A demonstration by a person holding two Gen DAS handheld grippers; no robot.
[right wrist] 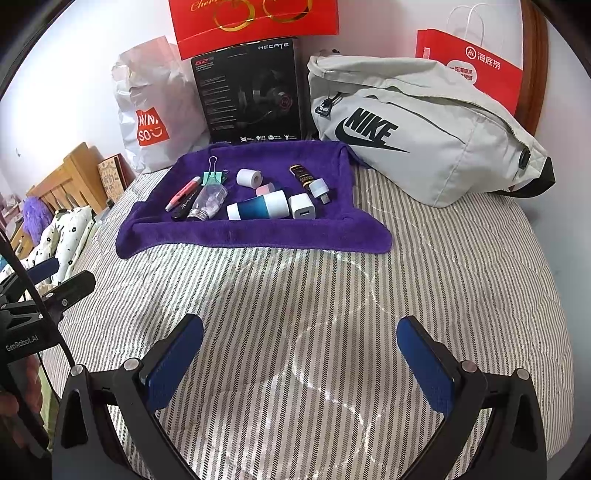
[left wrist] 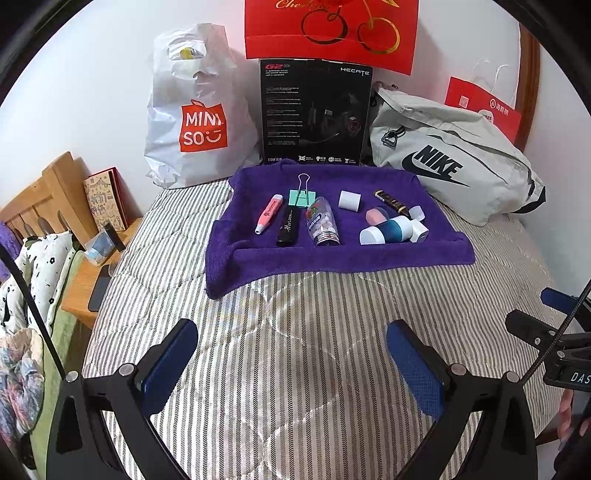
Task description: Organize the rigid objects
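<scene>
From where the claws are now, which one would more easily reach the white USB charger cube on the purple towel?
Probably the right claw. The charger cube lies at the towel's right end, nearly straight ahead of it. From the left claw it sits off to the right. Both claws are open, holding nothing.

Readable brands and lettering on the bags, box and gripper bodies

The white plastic bag carries an orange panel reading "MINISO" with a smile mark. The black box shows "HECATE" at its top right, "G2" in red at its top left and "EDIFIER" at its bottom left; its small print is too fine to read. The grey bag bears "NIKE" with the swoosh. The red gift bag has gold script beginning "Che…", cut off. The red paper bag reads "海底捞". A black pen-like tube has script resembling "Horizon". The left gripper body reads "GenRobot.AI"; the right gripper body shows "DAS", cut off.
</scene>
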